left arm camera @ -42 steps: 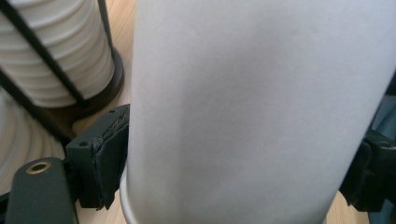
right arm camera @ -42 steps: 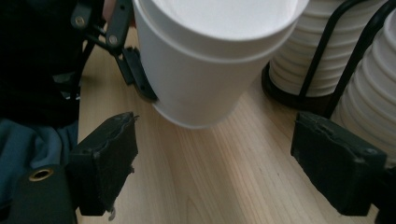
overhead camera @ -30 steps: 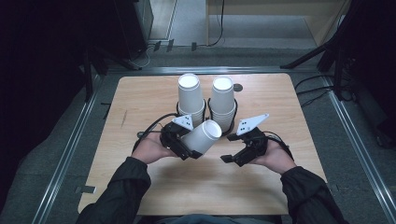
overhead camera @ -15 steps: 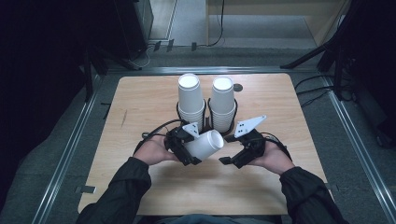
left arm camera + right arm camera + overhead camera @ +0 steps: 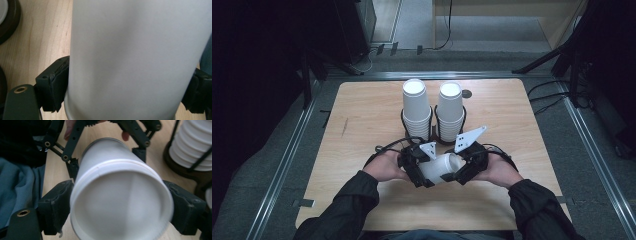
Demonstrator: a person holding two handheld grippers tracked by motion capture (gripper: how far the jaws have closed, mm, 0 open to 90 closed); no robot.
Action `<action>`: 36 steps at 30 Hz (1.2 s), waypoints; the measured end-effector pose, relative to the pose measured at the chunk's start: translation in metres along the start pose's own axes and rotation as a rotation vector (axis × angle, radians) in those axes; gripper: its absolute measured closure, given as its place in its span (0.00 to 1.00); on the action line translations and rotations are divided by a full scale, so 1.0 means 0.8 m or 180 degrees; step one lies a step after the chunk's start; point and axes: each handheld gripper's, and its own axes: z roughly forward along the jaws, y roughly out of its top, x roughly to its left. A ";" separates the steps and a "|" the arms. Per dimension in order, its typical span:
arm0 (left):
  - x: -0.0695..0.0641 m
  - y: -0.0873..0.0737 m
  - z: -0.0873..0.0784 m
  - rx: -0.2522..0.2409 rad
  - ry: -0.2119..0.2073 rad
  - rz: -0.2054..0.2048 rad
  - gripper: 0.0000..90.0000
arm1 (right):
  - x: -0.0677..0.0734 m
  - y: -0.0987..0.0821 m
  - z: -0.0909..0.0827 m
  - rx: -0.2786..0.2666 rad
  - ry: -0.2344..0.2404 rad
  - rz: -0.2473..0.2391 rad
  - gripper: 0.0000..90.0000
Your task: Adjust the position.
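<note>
A white paper cup [image 5: 439, 169] lies on its side low over the wooden table [image 5: 362, 115], between both hands. My left gripper [image 5: 426, 174] is shut on the cup's base end; in the left gripper view its pads [image 5: 56, 90] press the cup wall [image 5: 137, 57] from both sides. My right gripper [image 5: 462, 172] reaches in from the right with its jaws spread around the rim. In the right gripper view the cup's open mouth [image 5: 120, 202] faces the camera, round and unsquashed, flanked closely by the pads [image 5: 56, 212]. Behind it the left gripper [image 5: 107, 160] clasps the base.
Two tall stacks of white cups [image 5: 417, 107] [image 5: 449, 107] stand upside down in black wire holders just beyond the hands. One stack [image 5: 192, 147] sits close on the right of the right gripper view. Dark floor and cables surround the table.
The left hand has carried the cup down and toward the person, laying it flatter and sliding its rim between the right gripper's jaws. The right hand has hardly moved.
</note>
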 end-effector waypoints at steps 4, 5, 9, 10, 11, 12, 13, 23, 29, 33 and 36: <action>0.001 -0.001 -0.001 0.0015 -0.0072 -0.0016 0.12 | 0.004 0.001 0.003 0.0023 0.0012 -0.0119 0.26; 0.001 -0.001 -0.002 -0.0019 -0.0053 -0.0005 0.12 | 0.004 0.002 0.002 0.0025 0.0000 -0.0107 0.26; -0.006 -0.007 -0.013 -0.0303 0.0230 -0.0020 0.08 | 0.005 0.004 -0.004 -0.0047 -0.0070 -0.0141 0.26; -0.005 -0.007 -0.014 -0.0345 0.0269 -0.0053 0.03 | 0.003 0.005 -0.008 -0.0084 -0.0056 -0.0067 0.26; -0.003 -0.008 -0.017 -0.0372 0.0262 -0.0087 0.00 | 0.002 0.004 -0.011 -0.0101 -0.0037 -0.0014 0.25; -0.003 -0.009 -0.019 -0.0414 0.0262 -0.0093 0.00 | 0.000 0.004 -0.014 -0.0134 -0.0055 -0.0016 0.25; -0.002 -0.010 -0.021 -0.0436 0.0249 -0.0098 0.00 | 0.000 0.003 -0.015 -0.0130 -0.0057 0.0012 0.25; 0.006 -0.019 -0.038 -0.0658 0.0302 -0.0293 0.00 | -0.008 -0.005 -0.034 -0.0237 -0.0170 0.0158 0.25; 0.009 -0.025 -0.048 -0.0788 0.0300 -0.0353 0.00 | -0.013 -0.010 -0.048 -0.0366 -0.0252 0.0253 0.25; 0.010 -0.028 -0.054 -0.0980 0.0286 -0.0437 0.00 | -0.014 -0.010 -0.054 -0.0472 -0.0243 0.0293 0.25; 0.011 -0.031 -0.059 -0.1104 0.0243 -0.0463 0.00 | -0.015 -0.010 -0.057 -0.0499 -0.0266 0.0322 0.25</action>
